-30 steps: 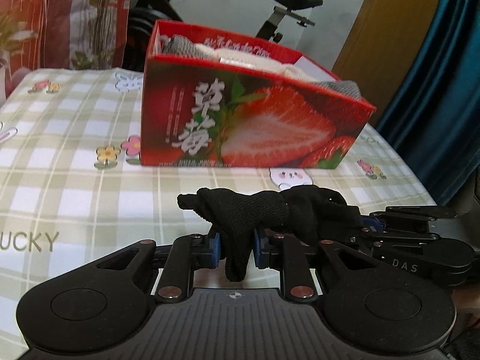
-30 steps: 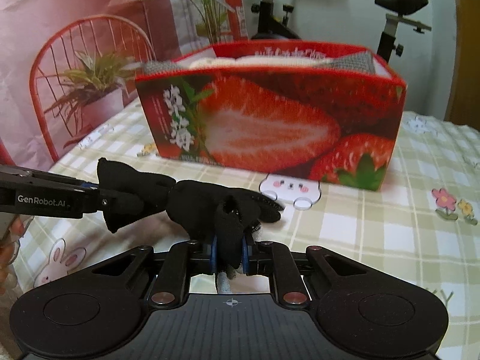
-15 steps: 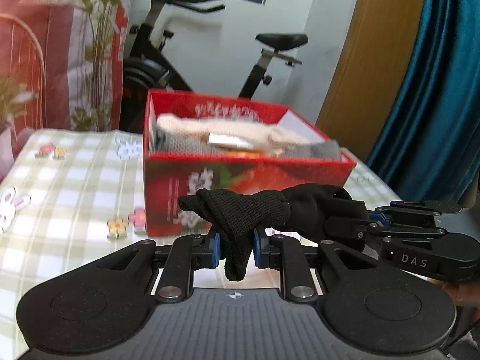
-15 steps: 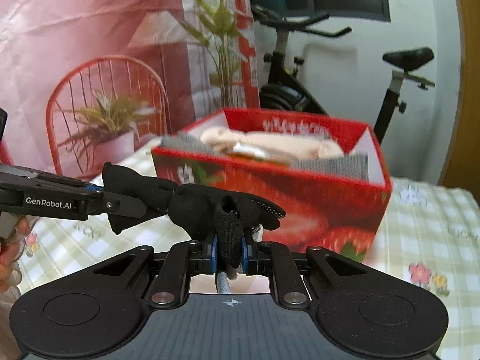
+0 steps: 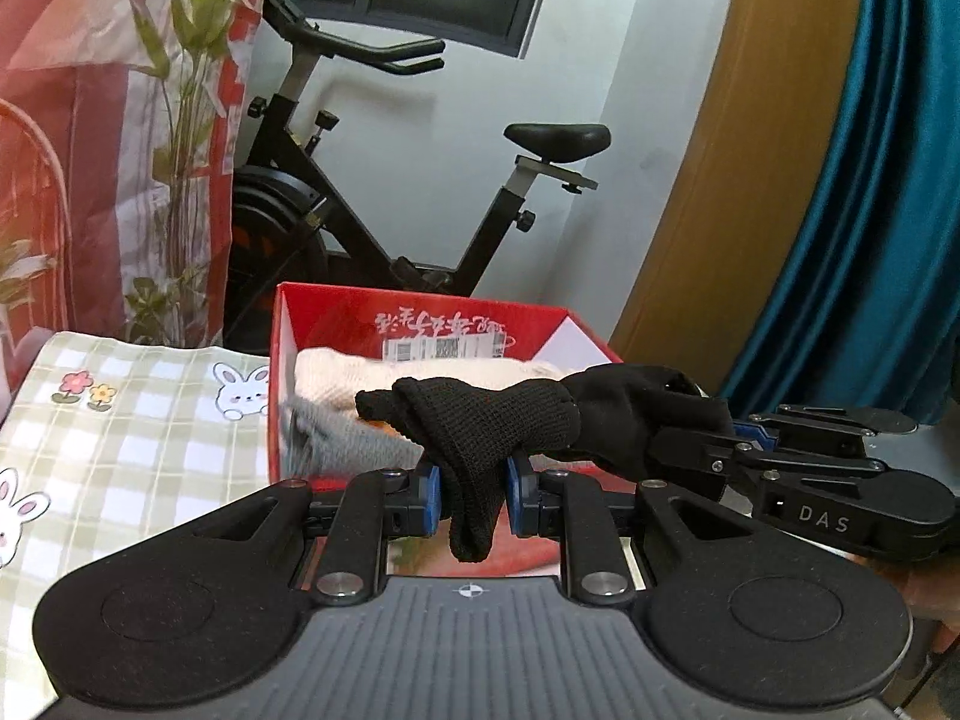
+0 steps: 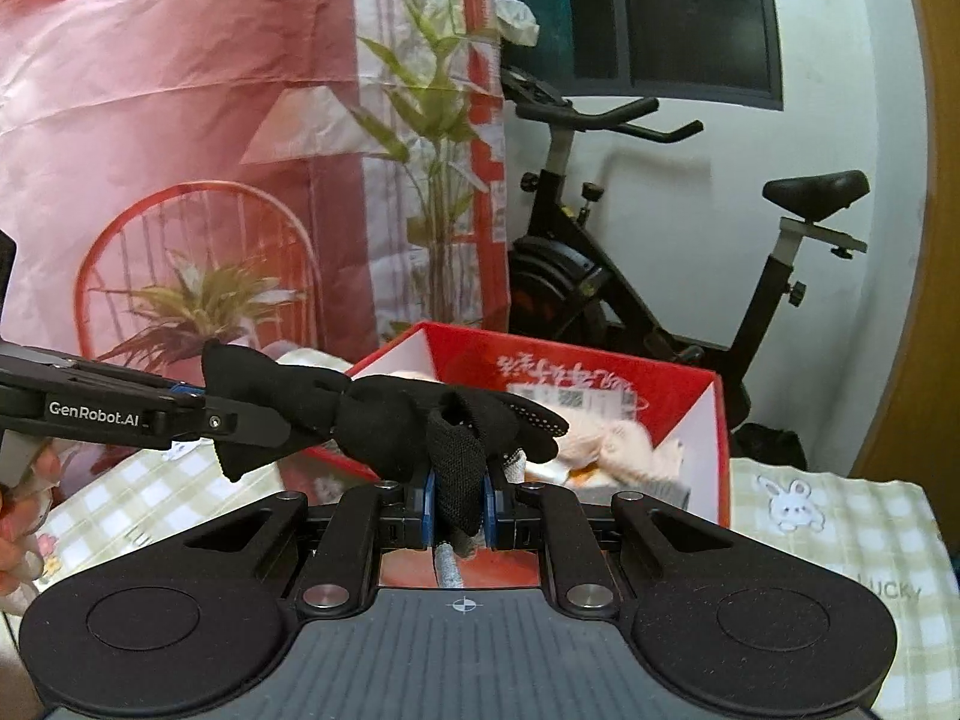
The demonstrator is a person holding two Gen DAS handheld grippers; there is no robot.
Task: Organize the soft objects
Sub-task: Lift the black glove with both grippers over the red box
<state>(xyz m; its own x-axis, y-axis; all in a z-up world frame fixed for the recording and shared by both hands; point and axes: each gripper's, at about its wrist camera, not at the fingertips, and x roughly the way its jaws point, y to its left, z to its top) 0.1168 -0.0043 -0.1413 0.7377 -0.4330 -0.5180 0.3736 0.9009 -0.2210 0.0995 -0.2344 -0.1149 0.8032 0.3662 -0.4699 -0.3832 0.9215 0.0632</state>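
Note:
A black knit glove (image 5: pixel 498 420) hangs stretched between both grippers, held in the air above the near edge of a red strawberry box (image 5: pixel 336 324). My left gripper (image 5: pixel 471 495) is shut on the glove's cuff end. My right gripper (image 6: pixel 459 507) is shut on the glove's finger end (image 6: pixel 420 420); it shows from the side in the left wrist view (image 5: pixel 690 450). The left gripper shows at the left of the right wrist view (image 6: pixel 240 420). The box (image 6: pixel 714 420) holds cream and grey knit items (image 5: pixel 372 372).
The box stands on a table with a checked bunny-print cloth (image 5: pixel 120 420). Behind it are an exercise bike (image 5: pixel 372 228), a red backdrop with a plant (image 6: pixel 198 300), a wooden door frame and a teal curtain (image 5: pixel 870 210).
Both grippers have lifted the glove from near the tabletop up to above the box's near rim and moved it towards the box. The inside of the box now shows.

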